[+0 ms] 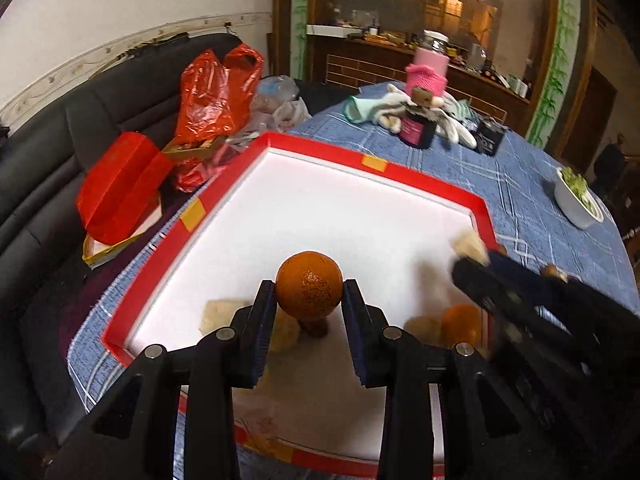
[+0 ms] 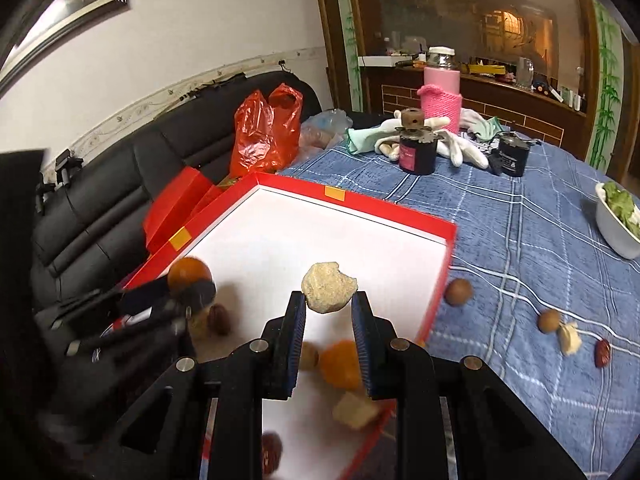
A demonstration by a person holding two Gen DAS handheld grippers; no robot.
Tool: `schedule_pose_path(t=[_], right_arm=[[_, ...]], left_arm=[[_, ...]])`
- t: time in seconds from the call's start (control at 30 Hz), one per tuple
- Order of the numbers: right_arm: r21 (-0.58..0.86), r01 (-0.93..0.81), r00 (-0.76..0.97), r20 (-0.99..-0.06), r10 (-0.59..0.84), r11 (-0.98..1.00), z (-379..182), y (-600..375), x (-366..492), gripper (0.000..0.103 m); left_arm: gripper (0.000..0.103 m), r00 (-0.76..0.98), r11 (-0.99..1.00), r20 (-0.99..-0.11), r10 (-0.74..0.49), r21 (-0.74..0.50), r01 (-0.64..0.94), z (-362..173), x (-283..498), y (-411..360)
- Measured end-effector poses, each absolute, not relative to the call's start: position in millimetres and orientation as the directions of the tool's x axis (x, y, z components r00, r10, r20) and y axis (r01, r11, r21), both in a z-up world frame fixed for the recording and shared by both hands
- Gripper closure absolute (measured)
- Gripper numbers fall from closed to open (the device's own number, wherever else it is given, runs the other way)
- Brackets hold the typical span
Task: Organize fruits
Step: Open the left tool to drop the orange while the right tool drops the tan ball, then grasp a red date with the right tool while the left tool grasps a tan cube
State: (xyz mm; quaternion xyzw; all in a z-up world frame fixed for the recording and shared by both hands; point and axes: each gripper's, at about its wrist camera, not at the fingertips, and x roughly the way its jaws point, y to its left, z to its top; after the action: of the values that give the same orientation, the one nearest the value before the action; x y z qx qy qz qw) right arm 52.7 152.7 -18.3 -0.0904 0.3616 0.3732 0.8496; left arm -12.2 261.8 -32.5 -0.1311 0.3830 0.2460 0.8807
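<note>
My left gripper [image 1: 309, 294] is shut on an orange fruit [image 1: 309, 285], held above the white floor of a red-rimmed box [image 1: 192, 216]. My right gripper [image 2: 329, 300] is shut on a pale, rough beige chunk [image 2: 328, 287] over the same box [image 2: 400, 210]. Each gripper shows blurred in the other's view: the right gripper [image 1: 474, 254] to the right, the left gripper [image 2: 192, 284] to the left. In the box lie another orange [image 2: 342, 362], pale chunks [image 1: 218, 312], a brown round fruit [image 2: 309, 356] and red dates [image 2: 221, 319].
On the blue checked cloth to the right of the box lie brown round fruits [image 2: 458, 292], a pale piece [image 2: 570, 338] and a red date [image 2: 602, 353]. A white bowl of greens [image 2: 618, 220], dark jars [image 2: 417, 152], a pink-sleeved bottle [image 2: 442, 92] and gloves stand behind. Red bags and a black sofa are at left.
</note>
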Motion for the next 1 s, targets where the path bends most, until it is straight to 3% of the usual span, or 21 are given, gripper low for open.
schedule_pose_path(t=[0.67, 0.73, 0.77, 0.8, 1.0], right_arm=[[0.114, -0.686, 0.414, -0.752, 0.514, 0.719, -40, 173, 76, 0.076], [0.124, -0.686, 0.416, -0.742, 0.526, 0.717, -36, 167, 75, 0.058], [0.137, -0.684, 0.421, -0.728, 0.541, 0.716, -31, 160, 73, 0.053], [0.146, -0.683, 0.426, -0.716, 0.552, 0.716, -27, 154, 71, 0.050], [0.155, -0.657, 0.500, -0.644, 0.580, 0.738, 0, 94, 58, 0.046]], left_arm=[[0.070, 0.556, 0.856, -0.770, 0.313, -0.026, -0.516, -39, -13, 257], [0.055, 0.531, 0.857, -0.789, 0.309, -0.011, -0.515, -41, -13, 257], [0.039, 0.529, 0.851, -0.785, 0.321, -0.005, -0.524, -40, -16, 256], [0.033, 0.537, 0.848, -0.776, 0.330, -0.006, -0.530, -38, -18, 254], [0.028, 0.585, 0.855, -0.730, 0.353, -0.003, -0.519, -27, -31, 236]])
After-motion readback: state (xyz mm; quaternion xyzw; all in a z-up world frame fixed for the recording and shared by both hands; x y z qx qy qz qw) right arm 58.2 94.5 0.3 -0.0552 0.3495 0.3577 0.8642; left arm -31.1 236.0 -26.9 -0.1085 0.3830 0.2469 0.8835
